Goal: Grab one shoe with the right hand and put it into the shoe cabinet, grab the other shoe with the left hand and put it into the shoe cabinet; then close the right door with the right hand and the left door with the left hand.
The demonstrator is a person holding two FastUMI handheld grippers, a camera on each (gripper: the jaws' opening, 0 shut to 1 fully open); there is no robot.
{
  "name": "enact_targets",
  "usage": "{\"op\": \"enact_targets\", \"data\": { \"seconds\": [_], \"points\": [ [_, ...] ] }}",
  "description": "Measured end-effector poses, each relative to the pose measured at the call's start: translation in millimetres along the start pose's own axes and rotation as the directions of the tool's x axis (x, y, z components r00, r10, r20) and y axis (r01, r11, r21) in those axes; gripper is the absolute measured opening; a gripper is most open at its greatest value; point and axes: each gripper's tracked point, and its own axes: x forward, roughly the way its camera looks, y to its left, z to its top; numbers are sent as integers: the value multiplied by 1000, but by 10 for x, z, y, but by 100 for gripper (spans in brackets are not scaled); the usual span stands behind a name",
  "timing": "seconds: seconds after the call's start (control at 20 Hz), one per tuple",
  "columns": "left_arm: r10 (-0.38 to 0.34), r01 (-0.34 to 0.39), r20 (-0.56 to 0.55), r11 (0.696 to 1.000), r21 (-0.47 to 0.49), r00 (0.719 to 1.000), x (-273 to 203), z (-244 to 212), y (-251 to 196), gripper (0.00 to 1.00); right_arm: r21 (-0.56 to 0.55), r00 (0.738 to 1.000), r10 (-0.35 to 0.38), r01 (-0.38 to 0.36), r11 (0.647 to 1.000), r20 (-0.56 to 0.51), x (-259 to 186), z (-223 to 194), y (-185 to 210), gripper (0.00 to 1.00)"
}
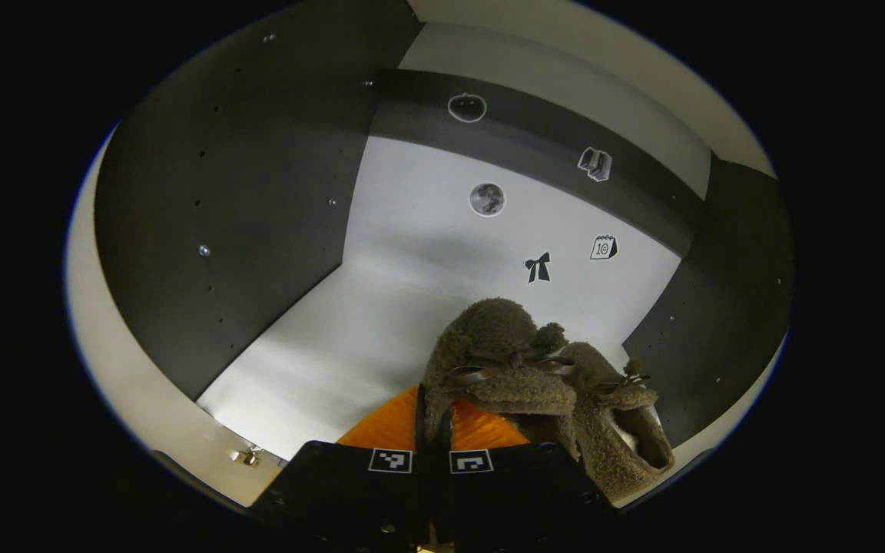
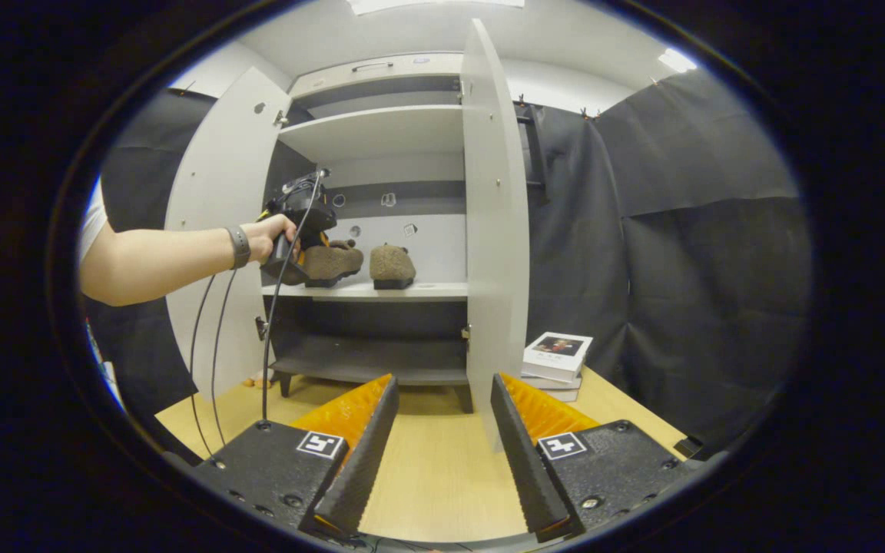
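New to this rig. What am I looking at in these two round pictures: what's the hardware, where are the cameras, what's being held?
There is no robot arm: a person holds a two-finger gripper in each hand, and a fisheye camera rides on each.

The left gripper view looks into the shoe cabinet. The left gripper is shut on a fuzzy brown shoe, with the second shoe beside it on the pale shelf.

The right gripper view is taken from farther back, over a wooden table. The right gripper is open and holds nothing. Ahead you see the person's hand, both shoes on the shelf, both doors open, and books beside the cabinet.
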Motion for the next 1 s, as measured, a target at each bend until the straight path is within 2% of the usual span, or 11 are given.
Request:
{"op": "enact_targets", "data": {
  "seconds": [0.1,0.15,0.25,0.3,0.45,0.65,0.75,0.8,0.85,0.9,1.0],
  "points": [
    [25,-26,-36,1000,-11,999,104,-66,73,15,1,1000,-7,7,1000,-11,6,-31,-24,78],
    [31,-32,-44,999,-13,999,116,-80,79,3,0,1000,-11,11,1000,-12,5,-34,-34,80],
    [32,-33,-47,999,-11,998,151,-78,68,3,3,1000,-14,14,1000,-17,20,-51,-45,78],
    [36,-36,-57,999,-5,998,141,-91,78,15,5,1000,-11,11,1000,-24,22,-74,-41,78],
    [23,-23,-62,1000,6,998,145,-96,61,6,4,999,-5,5,1000,-37,25,-124,-23,78],
    [13,-14,-70,1000,-10,997,106,-93,37,29,-6,1000,3,-3,1000,-24,12,-66,-5,78],
    [42,-40,-73,999,26,996,40,-67,102,24,-12,1000,5,-5,1000,-14,-5,-39,1,78],
    [79,-76,-67,996,56,995,0,-38,174,66,-16,1000,6,-6,1000,-11,-14,-30,8,78],
    [81,-76,-65,995,65,995,-38,-18,168,53,-20,1000,9,-9,1000,-11,-23,-31,19,78],
    [72,-68,-65,996,56,995,-107,-4,125,72,-21,1000,13,-13,1000,-9,-30,-26,27,78],
    [74,-73,-27,996,52,997,-287,76,119,80,-18,1000,21,-21,1000,-14,-44,-45,51,80]
  ]
}}
